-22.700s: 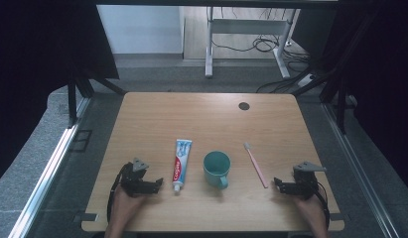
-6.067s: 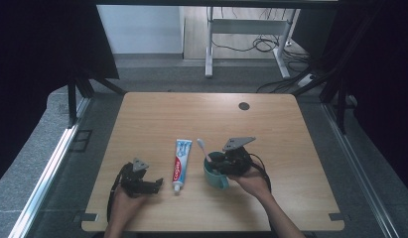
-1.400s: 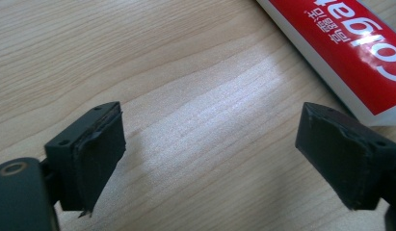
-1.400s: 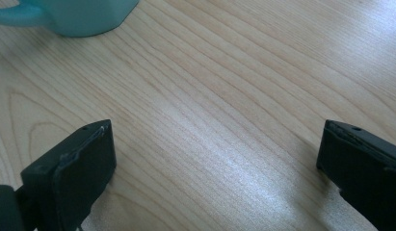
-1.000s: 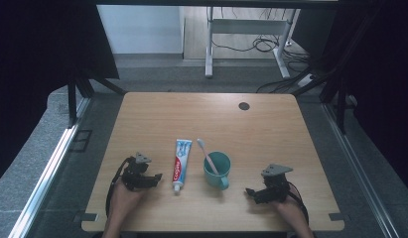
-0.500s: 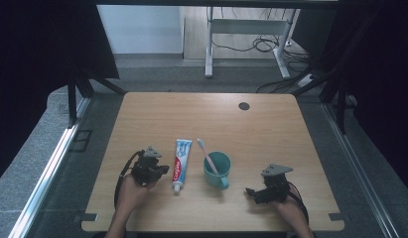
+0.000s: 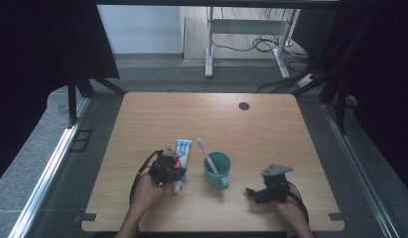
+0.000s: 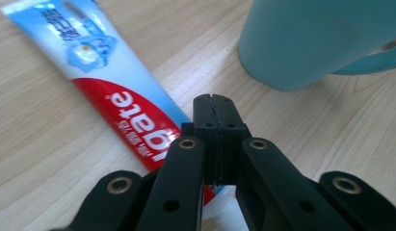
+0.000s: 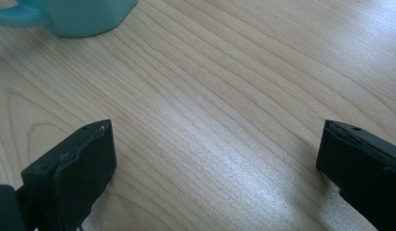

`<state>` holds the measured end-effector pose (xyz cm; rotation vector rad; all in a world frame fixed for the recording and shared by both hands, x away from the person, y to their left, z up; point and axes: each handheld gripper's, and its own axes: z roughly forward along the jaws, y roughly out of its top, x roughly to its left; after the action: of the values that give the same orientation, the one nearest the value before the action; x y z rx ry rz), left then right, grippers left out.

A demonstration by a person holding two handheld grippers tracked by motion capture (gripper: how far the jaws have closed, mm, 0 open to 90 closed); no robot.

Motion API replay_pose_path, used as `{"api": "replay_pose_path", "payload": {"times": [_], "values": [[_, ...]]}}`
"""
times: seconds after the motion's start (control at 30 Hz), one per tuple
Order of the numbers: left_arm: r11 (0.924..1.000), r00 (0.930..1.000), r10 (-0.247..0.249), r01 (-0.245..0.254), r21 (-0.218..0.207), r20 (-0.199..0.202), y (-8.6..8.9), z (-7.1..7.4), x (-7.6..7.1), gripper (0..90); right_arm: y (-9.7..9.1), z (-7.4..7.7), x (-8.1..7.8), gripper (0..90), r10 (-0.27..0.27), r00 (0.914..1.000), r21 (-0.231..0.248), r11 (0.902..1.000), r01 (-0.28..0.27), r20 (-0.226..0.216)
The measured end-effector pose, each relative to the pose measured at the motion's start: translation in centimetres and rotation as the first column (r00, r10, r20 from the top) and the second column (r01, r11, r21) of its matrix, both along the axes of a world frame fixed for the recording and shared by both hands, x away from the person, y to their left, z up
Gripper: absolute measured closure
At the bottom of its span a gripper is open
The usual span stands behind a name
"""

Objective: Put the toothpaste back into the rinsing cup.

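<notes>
A red, white and blue toothpaste tube (image 7: 183,148) lies on the wooden table (image 7: 261,134), just left of a teal mug (image 7: 217,170) that holds a toothbrush (image 7: 203,150). My left gripper (image 7: 175,172) hangs over the tube's lower end. In the left gripper view its jaws (image 8: 216,103) are pressed together with nothing between them, above the tube (image 8: 113,96) near its white cap (image 8: 219,211), and the mug (image 8: 306,43) stands just beyond. My right gripper (image 7: 252,192) rests open near the table's front right, pointing left; in its own view the right gripper (image 9: 215,139) has bare wood between its jaws and the mug (image 9: 80,17) at the top left.
A dark round hole (image 7: 243,105) sits near the table's far edge. Beyond the table are a grey floor, a white desk frame (image 7: 246,29) and cables. Bare wood spreads across the far half and the right side.
My left gripper has travelled right and a little away from the front edge, from beside the tube to over its lower end. The right gripper has stayed put.
</notes>
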<state>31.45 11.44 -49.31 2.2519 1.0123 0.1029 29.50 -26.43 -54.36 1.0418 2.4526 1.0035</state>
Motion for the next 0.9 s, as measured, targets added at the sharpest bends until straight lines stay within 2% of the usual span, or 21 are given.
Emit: {"api": "replay_pose_path", "payload": {"times": [0.27,0.5,0.9], "values": [[0.9999,0.9993,-0.007,0.006,-0.013,-0.036,-0.4,-0.8,0.1,89.7,0.0,0.0,0.0,0.0,0.0,1.0,0.0,1.0,0.0,0.0],[0.9999,0.9994,-0.011,0.011,0.002,-0.032,-0.3,-0.8,-0.2,89.8,0.0,0.0,0.0,0.0,0.0,1.0,0.0,1.0,0.0,0.0],[0.9989,0.999,0.032,-0.03,0.037,-0.031,2.2,-0.8,-0.5,89.7,0.0,0.0,0.0,0.0,0.0,1.0,-0.001,1.0,0.0,0.0]]}}
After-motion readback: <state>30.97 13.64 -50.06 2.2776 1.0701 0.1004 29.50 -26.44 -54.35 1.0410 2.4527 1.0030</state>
